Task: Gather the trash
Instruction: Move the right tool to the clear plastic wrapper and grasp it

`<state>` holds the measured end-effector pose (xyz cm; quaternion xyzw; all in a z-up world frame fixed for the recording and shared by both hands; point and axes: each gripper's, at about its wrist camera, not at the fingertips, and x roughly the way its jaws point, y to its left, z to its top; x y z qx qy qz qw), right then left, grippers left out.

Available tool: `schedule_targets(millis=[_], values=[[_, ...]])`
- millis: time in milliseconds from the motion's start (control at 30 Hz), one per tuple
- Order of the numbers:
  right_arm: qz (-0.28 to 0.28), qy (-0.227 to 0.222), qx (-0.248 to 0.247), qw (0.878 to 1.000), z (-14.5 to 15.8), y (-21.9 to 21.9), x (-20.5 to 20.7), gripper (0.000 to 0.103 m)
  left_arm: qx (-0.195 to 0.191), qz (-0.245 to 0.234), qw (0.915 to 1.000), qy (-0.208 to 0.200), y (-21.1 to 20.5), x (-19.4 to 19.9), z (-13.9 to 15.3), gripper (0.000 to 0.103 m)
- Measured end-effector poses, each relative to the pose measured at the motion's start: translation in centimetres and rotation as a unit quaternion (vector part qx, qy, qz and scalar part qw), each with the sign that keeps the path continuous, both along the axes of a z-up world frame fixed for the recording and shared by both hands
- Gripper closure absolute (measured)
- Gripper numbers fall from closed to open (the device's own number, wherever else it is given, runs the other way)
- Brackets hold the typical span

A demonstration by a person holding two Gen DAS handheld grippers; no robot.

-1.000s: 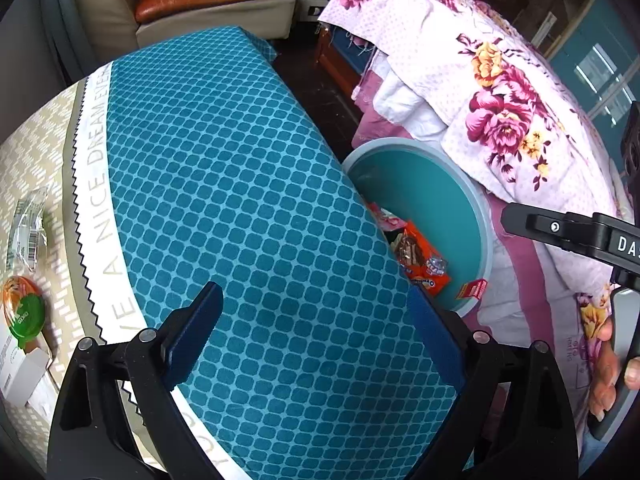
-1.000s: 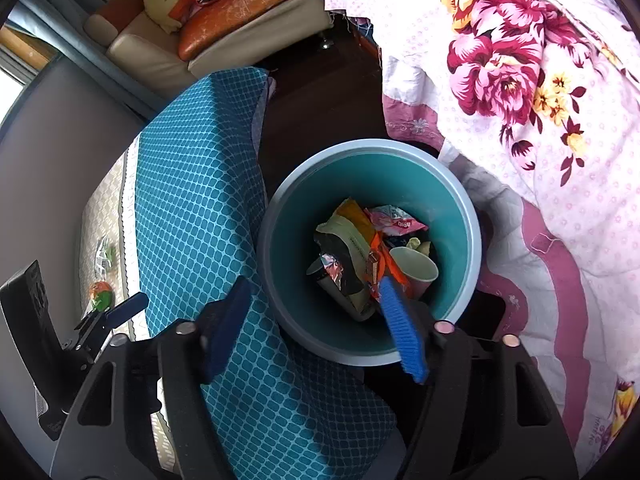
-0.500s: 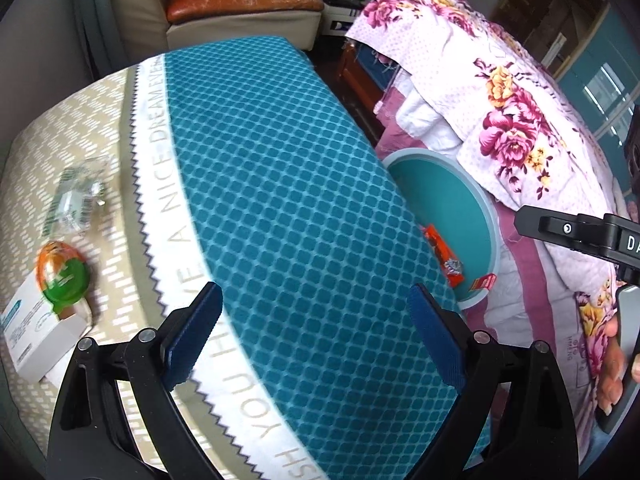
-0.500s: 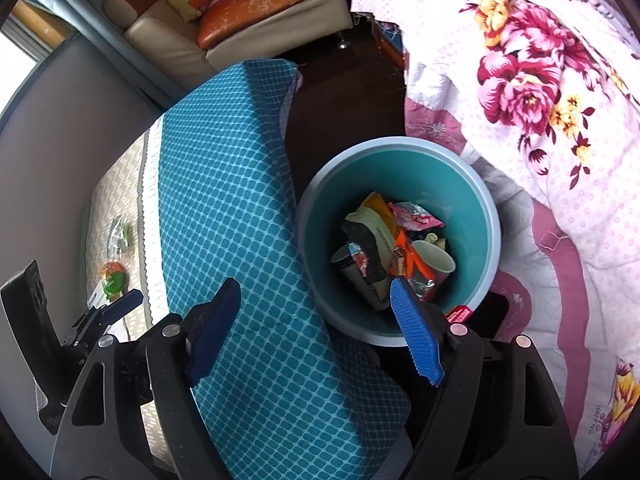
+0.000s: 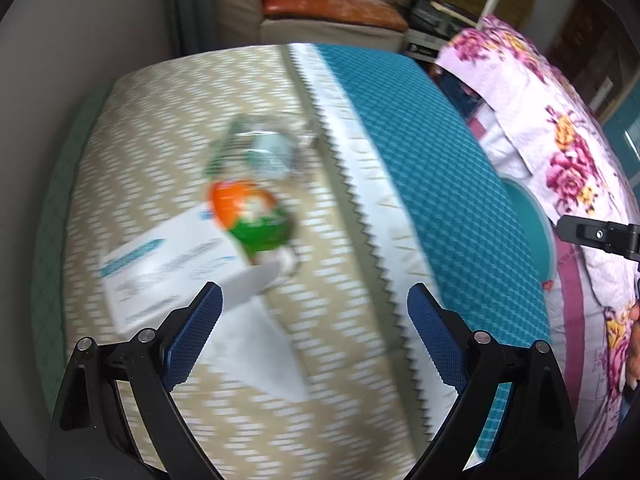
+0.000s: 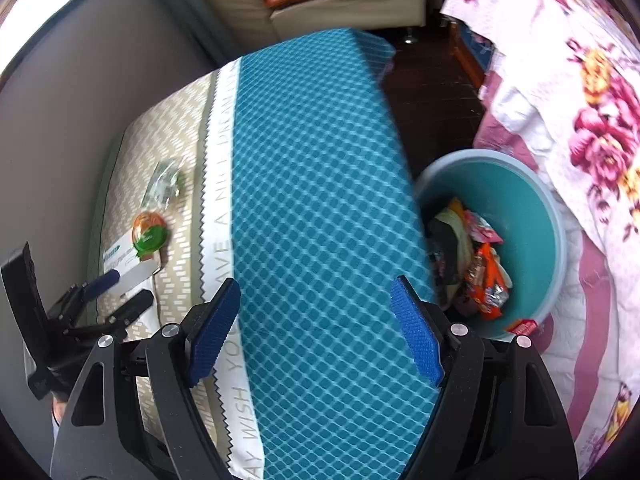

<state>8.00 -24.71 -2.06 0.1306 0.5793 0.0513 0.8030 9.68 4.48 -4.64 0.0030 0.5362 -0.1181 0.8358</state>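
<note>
Trash lies on the beige part of the tablecloth (image 5: pixel 168 128): an orange and green wrapper (image 5: pixel 250 216), a clear crumpled plastic bag (image 5: pixel 266 148) beyond it, a white box with blue print (image 5: pixel 168 268) and a white tissue (image 5: pixel 256 344). My left gripper (image 5: pixel 314 322) hangs open just above them, nothing between its blue pads. My right gripper (image 6: pixel 316 322) is open and empty over the teal part of the cloth (image 6: pixel 316 184). The teal bin (image 6: pixel 532 216), right of the table, holds several wrappers. In the right wrist view the left gripper (image 6: pixel 116 290) hovers by the white box (image 6: pixel 120 254).
A floral pink bedspread (image 6: pixel 592 128) drapes over the bin's far side. A sofa with an orange cushion (image 5: pixel 332 0) stands behind the table, with dark floor (image 6: pixel 432 92) between. A grey wall (image 6: pixel 80 92) runs along the table's left side.
Both grippers have swung left, away from the bin and over the table. The trash on the beige cloth has come to the middle of the left wrist view. The right jaws stand a little wider.
</note>
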Motion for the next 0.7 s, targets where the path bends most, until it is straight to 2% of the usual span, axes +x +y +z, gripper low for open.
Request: schedule_targets(millis=[133, 333, 533, 700], values=[[0.043, 0.011, -0.013, 0.999, -0.2, 3.7, 2.0, 0.029, 0.011, 0.027, 0.9996, 0.0, 4.4, 1.2, -0.3, 0.009], [0.094, 0.021, -0.027, 0.995, -0.5, 8.2, 5.9, 0.029, 0.004, 0.036, 0.9993, 0.0, 8.5, 2.6, -0.7, 0.009], [0.143, 0.033, -0.018, 0.989, -1.7, 13.9, 10.9, 0.029, -0.014, 0.027, 0.9995, -0.002, 11.1, 4.3, -1.3, 0.009], [0.16, 0.049, -0.011, 0.986, -3.7, 17.6, 14.4, 0.029, -0.024, 0.017, 0.9996, -0.004, 11.7, 5.8, -1.9, 0.009]])
